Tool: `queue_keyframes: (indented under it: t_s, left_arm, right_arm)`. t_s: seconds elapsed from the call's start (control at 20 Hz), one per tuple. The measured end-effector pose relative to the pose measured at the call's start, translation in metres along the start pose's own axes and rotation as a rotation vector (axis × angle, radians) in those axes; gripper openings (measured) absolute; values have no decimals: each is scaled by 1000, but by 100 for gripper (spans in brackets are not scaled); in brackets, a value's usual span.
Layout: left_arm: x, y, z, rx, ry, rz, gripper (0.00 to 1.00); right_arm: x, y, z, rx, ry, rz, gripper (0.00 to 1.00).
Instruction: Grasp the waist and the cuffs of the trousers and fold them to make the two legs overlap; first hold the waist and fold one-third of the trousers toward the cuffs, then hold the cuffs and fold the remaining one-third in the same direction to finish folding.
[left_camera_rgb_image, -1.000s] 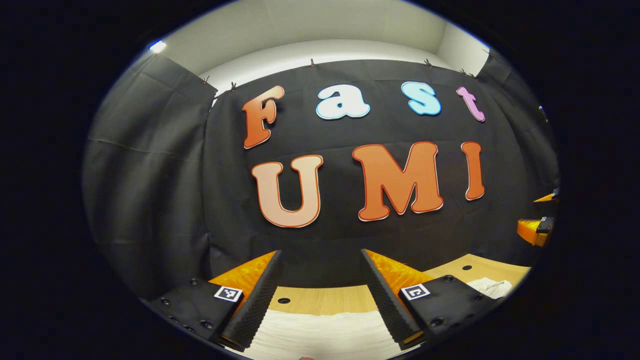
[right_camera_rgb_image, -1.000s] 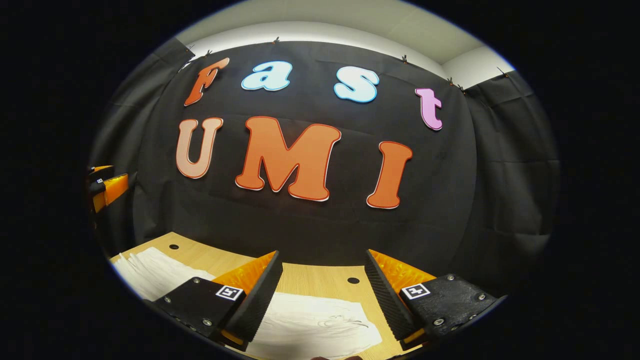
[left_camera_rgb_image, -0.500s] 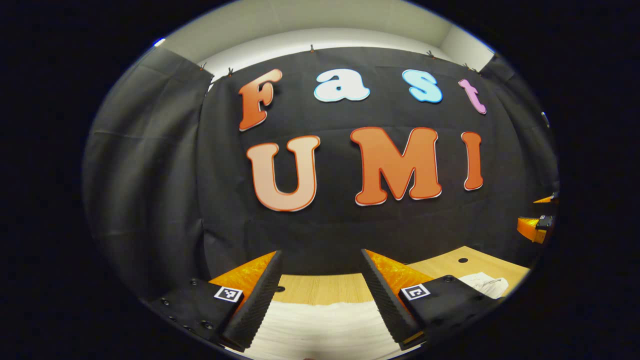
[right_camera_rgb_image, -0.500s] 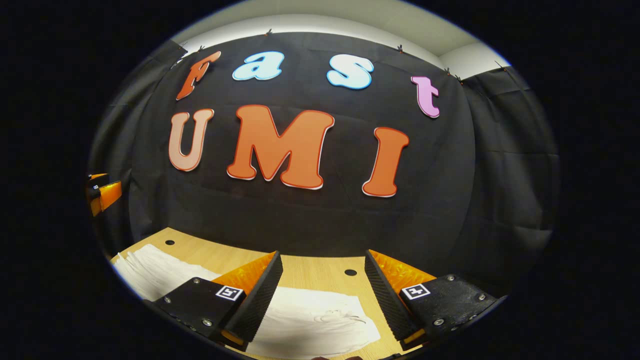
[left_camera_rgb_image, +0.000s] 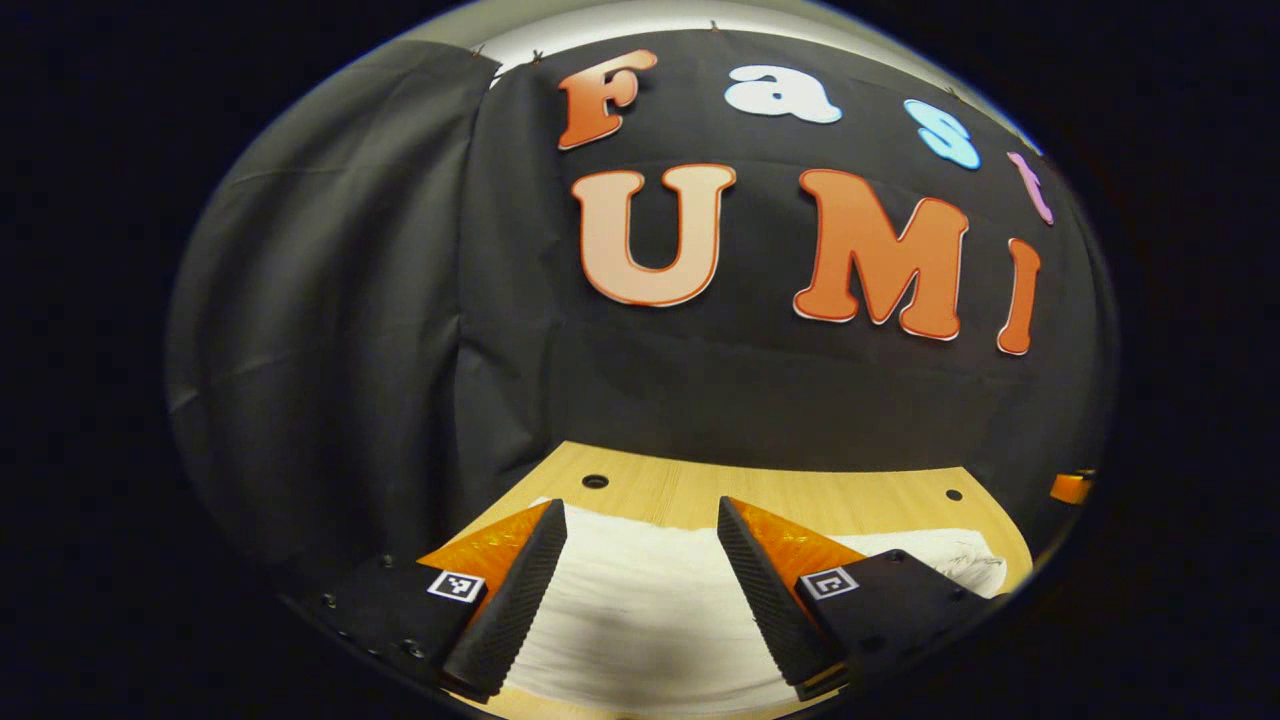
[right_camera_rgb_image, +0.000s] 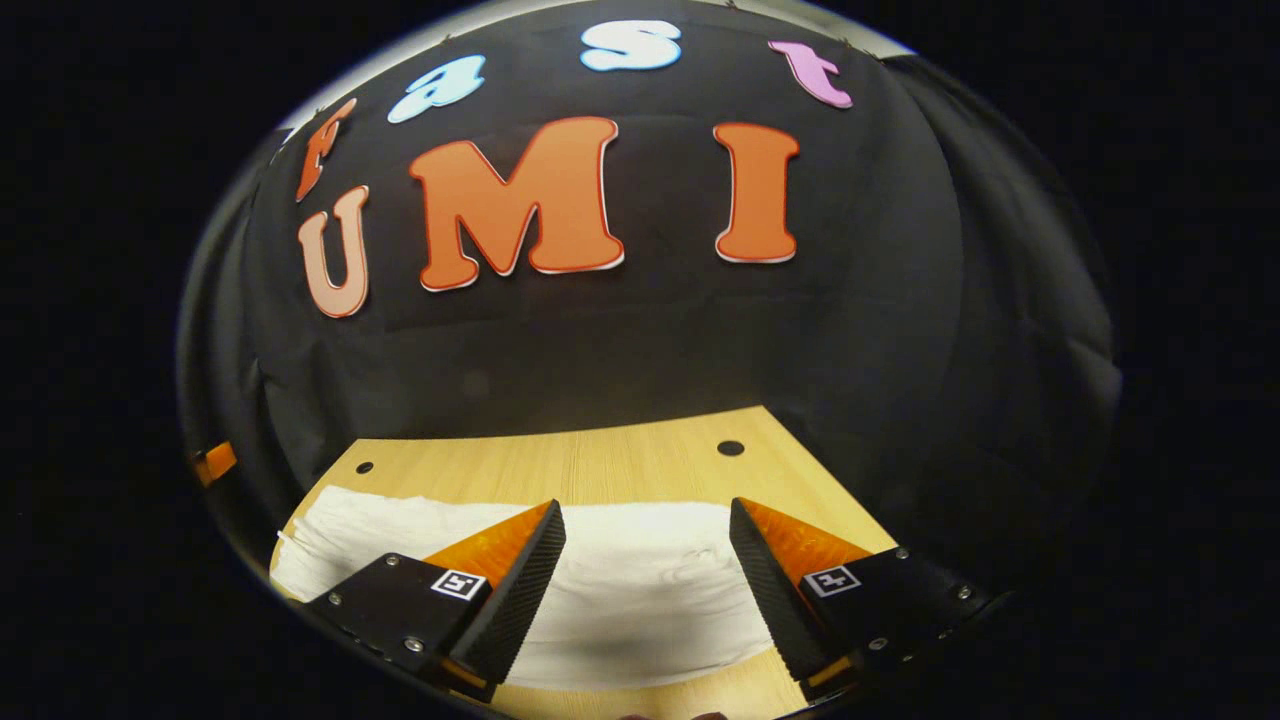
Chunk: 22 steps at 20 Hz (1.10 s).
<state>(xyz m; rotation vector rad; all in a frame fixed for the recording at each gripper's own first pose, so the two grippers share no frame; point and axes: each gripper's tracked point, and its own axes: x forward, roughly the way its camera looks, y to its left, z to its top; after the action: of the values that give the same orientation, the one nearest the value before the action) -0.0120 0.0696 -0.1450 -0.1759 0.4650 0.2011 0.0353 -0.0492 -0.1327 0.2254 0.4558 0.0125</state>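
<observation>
White trousers (left_camera_rgb_image: 650, 610) lie flat on the wooden table (left_camera_rgb_image: 800, 495), stretched sideways across both views. In the left gripper view my left gripper (left_camera_rgb_image: 640, 530) hovers open above one end of the cloth, nothing between its fingers. In the right gripper view the trousers (right_camera_rgb_image: 640, 590) lie below my right gripper (right_camera_rgb_image: 648, 530), which is open and empty above the other end. A small bit of the right gripper (left_camera_rgb_image: 1070, 487) shows at the far right of the left gripper view, and a bit of the left gripper (right_camera_rgb_image: 215, 462) at the far left of the right gripper view.
Black cloth walls (left_camera_rgb_image: 400, 300) close off the table at the back and sides. The table (right_camera_rgb_image: 600, 460) has small round holes near its far edge, and a strip of bare wood runs between the trousers and the back wall.
Both grippers have tipped downward and come closer over the table, so more tabletop and trousers show. Both stay open and empty.
</observation>
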Motion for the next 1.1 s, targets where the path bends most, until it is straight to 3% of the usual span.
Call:
queue_keyframes:
  t_s: [0.3,0.65,0.85,1.1]
  left_arm:
    - [-1,47,-47,-110,161,121,99]
    - [8,125,-117,-239,388,253,97]
    - [10,165,-161,-366,530,334,98]
    - [5,207,-215,-519,730,409,98]
  right_arm:
    - [22,-25,-36,70,153,11,99]
    - [41,-27,-85,175,322,-22,98]
    - [46,-30,-109,179,400,-68,98]
    - [50,-32,-118,286,455,-100,98]
